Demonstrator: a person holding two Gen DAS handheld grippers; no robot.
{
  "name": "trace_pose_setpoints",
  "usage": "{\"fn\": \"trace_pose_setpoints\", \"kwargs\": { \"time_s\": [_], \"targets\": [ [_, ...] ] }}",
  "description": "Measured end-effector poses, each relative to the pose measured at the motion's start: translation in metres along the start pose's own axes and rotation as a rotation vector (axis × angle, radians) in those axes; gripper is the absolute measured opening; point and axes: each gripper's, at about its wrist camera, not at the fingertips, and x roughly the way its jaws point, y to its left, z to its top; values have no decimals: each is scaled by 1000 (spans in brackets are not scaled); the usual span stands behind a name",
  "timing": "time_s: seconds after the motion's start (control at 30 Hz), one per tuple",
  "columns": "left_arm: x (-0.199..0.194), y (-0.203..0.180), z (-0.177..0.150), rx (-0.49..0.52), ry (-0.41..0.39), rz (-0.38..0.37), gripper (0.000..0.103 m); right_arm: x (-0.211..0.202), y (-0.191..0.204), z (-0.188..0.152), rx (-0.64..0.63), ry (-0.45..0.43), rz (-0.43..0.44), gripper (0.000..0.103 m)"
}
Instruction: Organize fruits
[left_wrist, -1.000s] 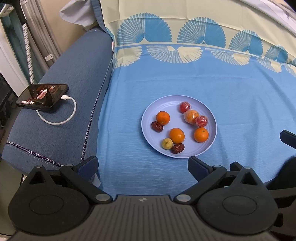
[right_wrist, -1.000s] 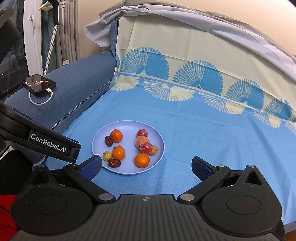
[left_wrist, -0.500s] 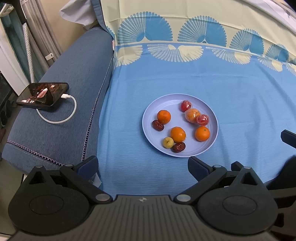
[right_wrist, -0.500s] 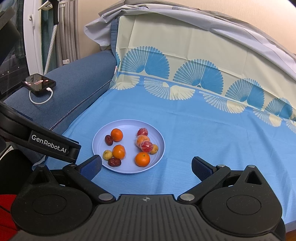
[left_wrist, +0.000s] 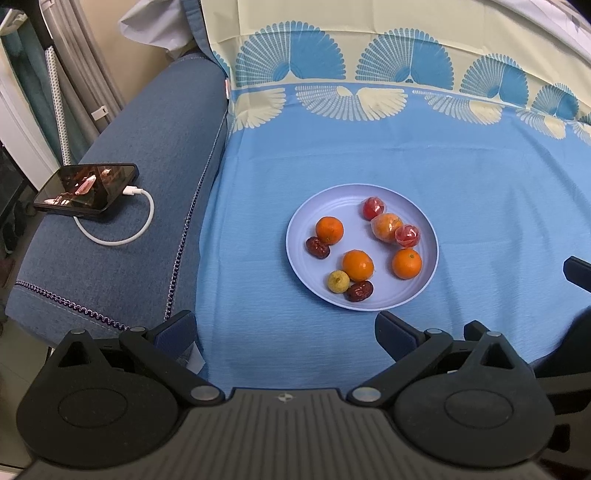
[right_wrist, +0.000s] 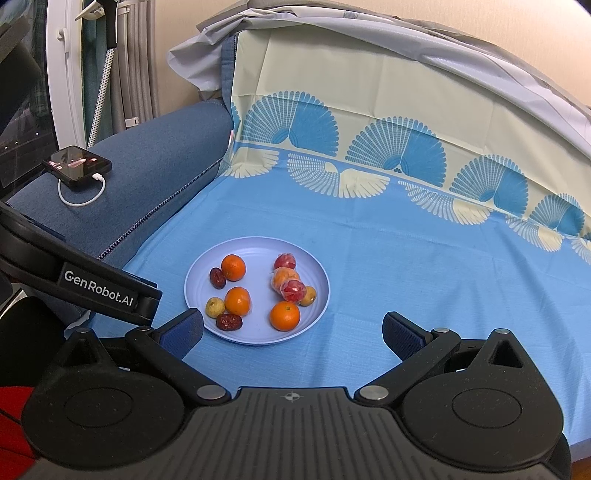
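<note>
Since a second ago the plate (left_wrist: 295, 236) has slid slightly up both views. The left gripper (left_wrist: 284, 332) and right gripper (right_wrist: 291, 328) both hang with jaws wide apart, empty. The fruit-laden plate sits at twelve o'clock on blue cloth (right_wrist: 424, 266), bare cloth at three o'clock; a phone (left_wrist: 86, 188) lies at ten.

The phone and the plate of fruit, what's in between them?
Nothing loose: only the denim sofa arm and blue cloth lie between phone and plate, in both wrist views.
</note>
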Motion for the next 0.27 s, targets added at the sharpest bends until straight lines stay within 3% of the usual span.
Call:
{"fn": "trace_pose_setpoints", "kwargs": {
  "time_s": [0.27],
  "targets": [
    [4,0,-1,-1,14,7,103,2,1,-2,2,2,0,102]
  ]
}}
